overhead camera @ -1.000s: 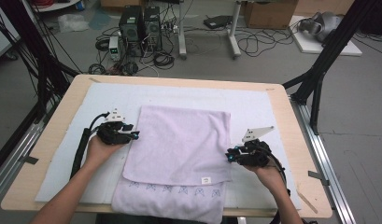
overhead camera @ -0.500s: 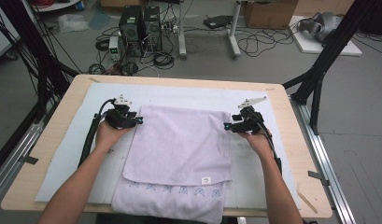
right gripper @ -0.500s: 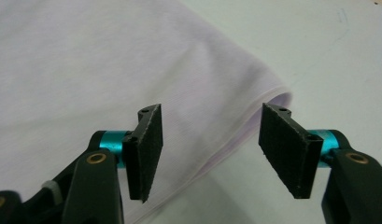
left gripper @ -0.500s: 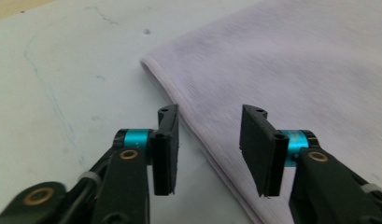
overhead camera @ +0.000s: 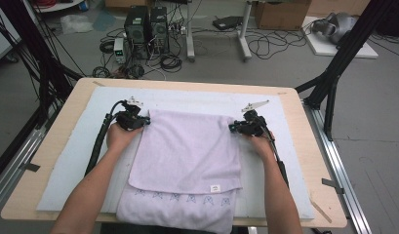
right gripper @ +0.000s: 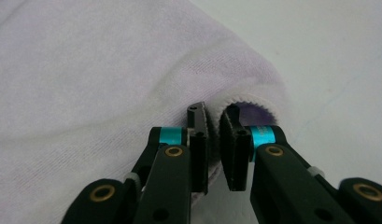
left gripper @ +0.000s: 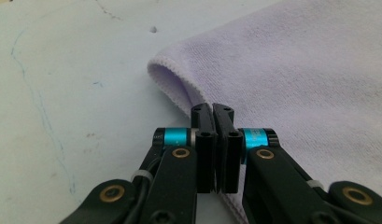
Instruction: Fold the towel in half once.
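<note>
Folded lilac terry towel (overhead camera: 187,161) flat on pale blue mat (overhead camera: 70,161) over light wood counter (overhead camera: 50,131), near edge hanging past the mat's front, lower part cut off by frame. Left gripper (overhead camera: 147,122) at far-left corner, jaws just closed, pressed tight on the hem fold; cloth betw. pads barely visible in left gripper view (left gripper: 213,112). Right gripper (overhead camera: 232,127) at far-right corner, jaws just closed, narrow slit left, hem pinched betw. them (right gripper: 215,116). Bare mat both sides and beyond. Small white label (overhead camera: 215,188) near front fold, print too small to read.
</note>
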The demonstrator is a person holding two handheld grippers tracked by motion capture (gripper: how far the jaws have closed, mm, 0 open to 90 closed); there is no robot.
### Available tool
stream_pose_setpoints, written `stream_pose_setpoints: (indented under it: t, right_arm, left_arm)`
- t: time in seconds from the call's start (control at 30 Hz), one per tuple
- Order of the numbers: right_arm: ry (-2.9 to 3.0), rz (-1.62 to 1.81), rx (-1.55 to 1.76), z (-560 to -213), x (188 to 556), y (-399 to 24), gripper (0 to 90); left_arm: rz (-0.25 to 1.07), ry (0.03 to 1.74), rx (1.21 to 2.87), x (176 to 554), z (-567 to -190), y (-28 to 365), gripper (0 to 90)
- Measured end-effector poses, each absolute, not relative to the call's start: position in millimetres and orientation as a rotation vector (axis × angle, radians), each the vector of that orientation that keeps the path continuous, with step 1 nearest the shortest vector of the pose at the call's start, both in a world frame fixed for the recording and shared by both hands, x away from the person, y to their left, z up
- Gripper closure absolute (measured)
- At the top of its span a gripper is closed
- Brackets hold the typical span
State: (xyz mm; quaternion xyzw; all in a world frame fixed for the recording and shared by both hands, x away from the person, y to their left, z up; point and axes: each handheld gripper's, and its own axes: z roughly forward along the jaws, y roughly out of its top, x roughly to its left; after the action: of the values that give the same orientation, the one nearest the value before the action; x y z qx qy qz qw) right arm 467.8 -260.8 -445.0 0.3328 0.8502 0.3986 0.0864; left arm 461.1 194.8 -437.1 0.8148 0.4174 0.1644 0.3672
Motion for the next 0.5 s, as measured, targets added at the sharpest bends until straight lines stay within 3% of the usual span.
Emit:
stream_pose_setpoints:
  t: [0.27,0.5]
  right_arm:
    - [2.437,1.197,0.927,-421.2,477.6,-259.7,84.9]
    - [2.327,1.189,0.88,-353.7,500.6,-244.7,82.0]
  left_arm:
    - [0.574,1.043,2.006,459.9,-417.2,201.9,88.2]
    - [0.72,1.081,1.877,468.2,-366.3,222.0,86.3]
